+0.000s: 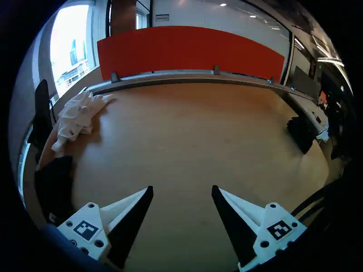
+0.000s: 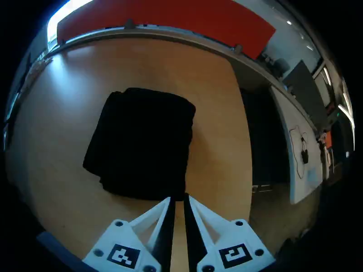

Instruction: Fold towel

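Right gripper (image 2: pixel 178 199) sits at the black towel (image 2: pixel 140 143), which lies dead ahead at twelve o'clock on the wooden table (image 2: pixel 218 149). The near hem meets the fingertips. The fingers are drawn almost together with a thin slit between; I cannot tell if they nip the hem. The towel looks squarish and already doubled, its slightly longer side running twelve to six. That makes the right hand the nearer one. Left gripper (image 1: pixel 182 190) hangs wide open over bare wood. Its view adds a crumpled white cloth (image 1: pixel 79 118) at ten o'clock, while the right gripper view supplies the towel.
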A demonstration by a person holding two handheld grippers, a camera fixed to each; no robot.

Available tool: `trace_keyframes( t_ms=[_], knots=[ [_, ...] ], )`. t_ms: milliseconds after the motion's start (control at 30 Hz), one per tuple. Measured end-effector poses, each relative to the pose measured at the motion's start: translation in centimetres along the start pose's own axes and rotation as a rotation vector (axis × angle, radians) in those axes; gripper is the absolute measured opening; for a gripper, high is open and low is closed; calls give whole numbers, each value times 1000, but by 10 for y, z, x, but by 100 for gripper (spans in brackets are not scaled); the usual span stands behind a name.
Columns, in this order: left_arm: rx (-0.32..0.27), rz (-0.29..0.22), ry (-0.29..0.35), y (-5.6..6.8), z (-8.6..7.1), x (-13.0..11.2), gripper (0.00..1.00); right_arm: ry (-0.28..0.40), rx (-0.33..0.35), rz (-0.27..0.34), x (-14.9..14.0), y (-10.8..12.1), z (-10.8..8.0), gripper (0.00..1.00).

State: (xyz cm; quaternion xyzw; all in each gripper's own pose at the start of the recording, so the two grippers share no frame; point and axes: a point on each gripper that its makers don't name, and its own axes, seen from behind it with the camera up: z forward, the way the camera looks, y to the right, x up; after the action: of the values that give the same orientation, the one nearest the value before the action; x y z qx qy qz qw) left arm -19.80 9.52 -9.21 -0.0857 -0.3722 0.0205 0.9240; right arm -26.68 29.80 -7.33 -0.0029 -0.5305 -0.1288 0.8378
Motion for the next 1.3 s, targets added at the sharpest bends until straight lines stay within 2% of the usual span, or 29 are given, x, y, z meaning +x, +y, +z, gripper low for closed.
trace_keyframes(
  t_ms=[267,833,900,1033,1067,1300],
  knots=[
    [-5,-4,5,0,-1,0,96,21,-31,20,1,5,-6,61],
    [-10,-1,19,-6,-5,2,96,27,-77,47,-4,9,-16,65],
    [-11,0,21,-6,-6,3,96,32,-75,54,-4,7,-18,73],
    [-15,-1,25,-5,-6,4,95,50,-64,71,0,2,-20,97],
    [-16,-1,26,-5,-6,4,96,54,-62,74,1,1,-21,100],
    [-20,-1,34,-7,-8,6,95,87,-54,86,11,-7,-27,100]
  ],
)
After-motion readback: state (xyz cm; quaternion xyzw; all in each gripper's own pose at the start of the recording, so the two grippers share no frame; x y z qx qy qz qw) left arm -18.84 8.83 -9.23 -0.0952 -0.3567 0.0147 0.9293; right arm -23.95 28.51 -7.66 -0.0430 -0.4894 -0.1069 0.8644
